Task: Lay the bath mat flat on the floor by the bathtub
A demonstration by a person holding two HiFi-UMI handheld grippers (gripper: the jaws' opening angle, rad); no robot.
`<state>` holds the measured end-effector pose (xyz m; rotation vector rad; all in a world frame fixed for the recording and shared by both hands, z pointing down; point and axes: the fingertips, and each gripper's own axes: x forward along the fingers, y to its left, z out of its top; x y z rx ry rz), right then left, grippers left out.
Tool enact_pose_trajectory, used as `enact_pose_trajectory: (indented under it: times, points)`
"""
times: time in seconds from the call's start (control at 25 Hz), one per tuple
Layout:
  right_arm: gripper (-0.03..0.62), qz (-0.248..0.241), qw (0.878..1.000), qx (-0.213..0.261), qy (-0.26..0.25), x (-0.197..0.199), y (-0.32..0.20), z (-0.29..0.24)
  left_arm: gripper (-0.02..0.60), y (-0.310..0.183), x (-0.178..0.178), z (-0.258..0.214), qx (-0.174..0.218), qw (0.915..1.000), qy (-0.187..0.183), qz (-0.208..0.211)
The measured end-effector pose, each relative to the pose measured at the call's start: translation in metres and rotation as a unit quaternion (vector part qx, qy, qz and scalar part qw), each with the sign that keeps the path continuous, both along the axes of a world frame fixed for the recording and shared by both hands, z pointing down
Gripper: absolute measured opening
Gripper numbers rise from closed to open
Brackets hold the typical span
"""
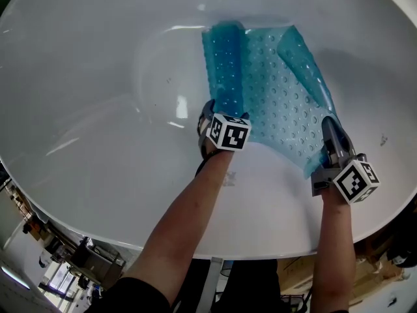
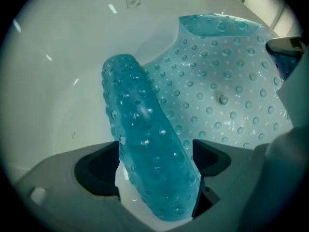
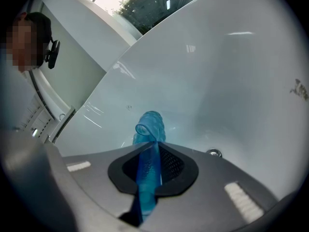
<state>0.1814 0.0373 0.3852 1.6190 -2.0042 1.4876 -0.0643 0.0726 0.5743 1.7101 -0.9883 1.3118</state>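
Fingers of the left gripper [image 2: 155,149] stand spread wide, with the rolled-up side of the translucent blue rubber bath mat [image 1: 264,77] lying between them unsqueezed (the roll nearly fills the gap). Those of the right gripper [image 3: 148,161] are clamped together on a thin edge of the same mat, at its lower right corner in the head view. Both work inside a glossy white bathtub [image 1: 91,90], whose curved basin fills most of the head view. Past its rim at lower left shows a cluttered strip of room, and the right gripper view catches a bright window [image 3: 145,4] with foliage at the top. The mat lies on the tub's bottom in the upper centre of the head view. It is dotted with small round suction cups [image 1: 287,106]; its left side is curled into a tube and its right side is turned up.
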Motion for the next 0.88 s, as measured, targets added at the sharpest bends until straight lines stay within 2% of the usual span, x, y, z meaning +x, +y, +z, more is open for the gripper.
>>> enact_pose_trajectory:
  times: [0.24, 0.36, 0.64, 0.76, 0.88]
  points:
    - [0.014, -0.010, 1.000, 0.002, 0.003, 0.001, -0.002, 0.001, 0.514, 0.002, -0.009, 0.013, -0.004, 0.9996, -0.027, -0.006]
    - [0.014, -0.014, 1.000, -0.001, 0.004, 0.000, -0.004, 0.004, 0.531, 0.003, -0.008, 0.022, -0.017, 0.9994, -0.022, -0.022]
    - [0.014, -0.023, 1.000, -0.002, 0.006, -0.004, -0.004, 0.004, 0.557, 0.006, -0.005, 0.035, -0.046, 0.9986, -0.006, -0.025]
    - [0.014, -0.010, 1.000, -0.002, 0.008, -0.002, -0.007, 0.002, 0.541, 0.004, -0.010, 0.036, -0.049, 0.9986, -0.006, -0.018]
    - [0.014, -0.010, 1.000, 0.012, 0.002, -0.001, -0.012, -0.004, 0.492, 0.007, -0.013, 0.036, -0.051, 0.9987, -0.003, -0.003]
